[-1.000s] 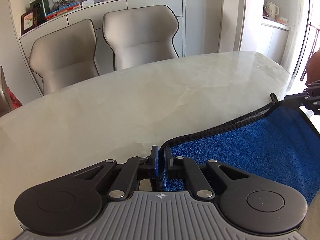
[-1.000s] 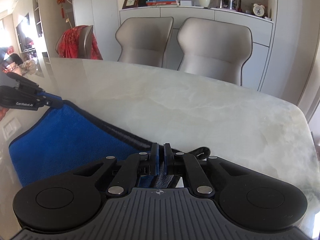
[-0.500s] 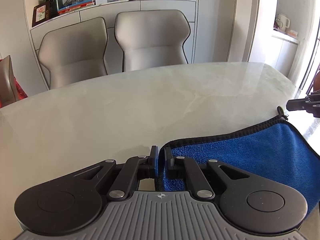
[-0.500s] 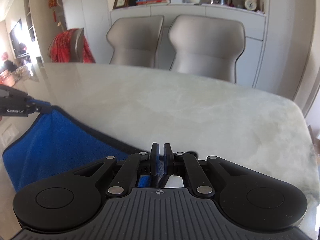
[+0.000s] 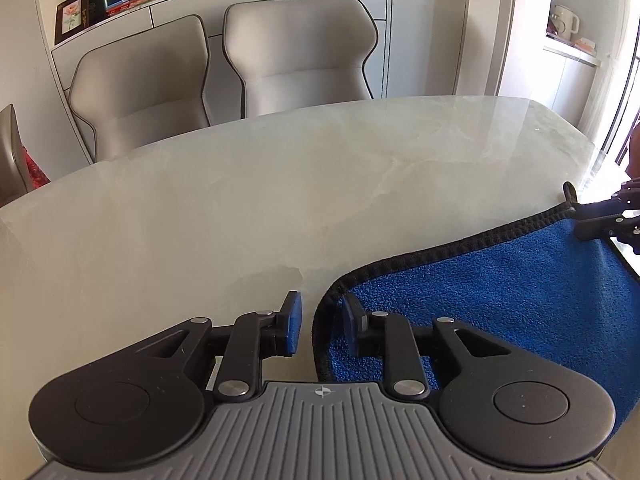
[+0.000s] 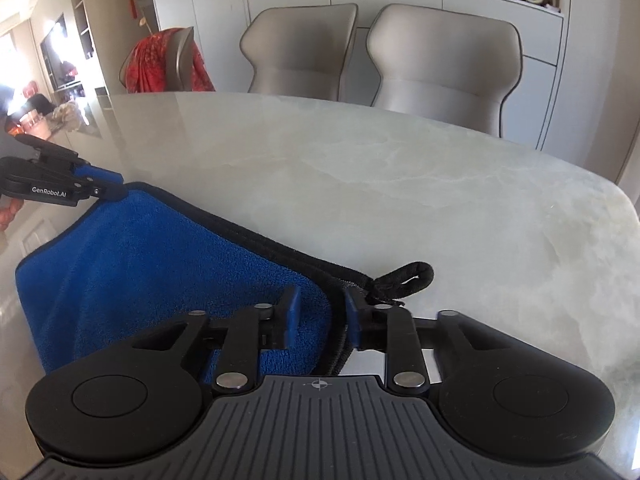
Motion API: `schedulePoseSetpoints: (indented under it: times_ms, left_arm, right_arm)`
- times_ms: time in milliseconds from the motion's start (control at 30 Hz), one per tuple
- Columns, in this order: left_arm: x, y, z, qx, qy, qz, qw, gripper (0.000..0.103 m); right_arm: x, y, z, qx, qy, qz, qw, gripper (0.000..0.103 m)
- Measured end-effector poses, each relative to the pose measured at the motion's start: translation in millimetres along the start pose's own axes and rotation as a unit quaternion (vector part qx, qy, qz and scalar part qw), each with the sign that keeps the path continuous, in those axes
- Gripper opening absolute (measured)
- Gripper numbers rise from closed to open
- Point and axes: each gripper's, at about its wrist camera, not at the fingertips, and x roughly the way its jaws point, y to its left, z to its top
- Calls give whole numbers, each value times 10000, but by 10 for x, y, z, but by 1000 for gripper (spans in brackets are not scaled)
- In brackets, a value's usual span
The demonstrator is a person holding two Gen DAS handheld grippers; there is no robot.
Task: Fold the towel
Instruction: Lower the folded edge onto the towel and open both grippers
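The blue towel (image 5: 500,280) lies flat on the table (image 5: 240,200). The left gripper (image 5: 320,320) is opening, with the towel's corner loose between its jaws. The right gripper (image 6: 320,316) looks open too, at the far corner, about two o'clock.

Your two wrist cameras look down close along their fingers, sharing the blue towel (image 5: 500,280) and marble table (image 6: 400,200).

Blue towel (image 5: 500,292) seen as nubby terry cloth edged in black stitched binding, counter (image 5: 240,200) seen as glossy pale marble-look stone, left claw (image 5: 320,320) made of matt black plastic with bright metal pivots, chairs (image 5: 296,56) covered in smooth matt grey upholstery
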Motion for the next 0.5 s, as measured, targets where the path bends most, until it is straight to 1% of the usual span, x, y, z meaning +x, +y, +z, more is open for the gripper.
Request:
schedulePoseSetpoints:
  times_ms: [33,133,167,200,300,400,433,500]
  left_arm:
    - [-6,-14,1,21,-9,-17,10000,22]
    - [-46,-81,14,231,-70,-68,9997,16]
    - [-59,-106,19,312,-89,-80,9994,4]
    - [-67,-146,25,453,-102,-62,9989,1]
    - [-101,-216,65,603,-116,-59,9981,1]
    - [-151,-189,117,410,-219,-100,9989,1]
    - [-155,-157,133,273,-245,-131,9992,1]
    - [-134,-115,149,164,-265,-77,9995,1]
  right_arm:
    - [-14,16,8,-29,-15,8,10000,5]
    - [-71,78,25,-149,-80,-36,9998,4]
    - [-87,95,35,-188,-87,-59,9998,4]
    - [-101,105,48,-214,-99,-72,9997,4]
    - [-162,136,94,-312,-208,-143,9992,4]
    - [-230,122,175,-357,-318,-275,9985,4]
    - [-230,104,194,-329,-320,-268,9986,4]
    - [-193,71,219,-321,-286,-285,9987,4]
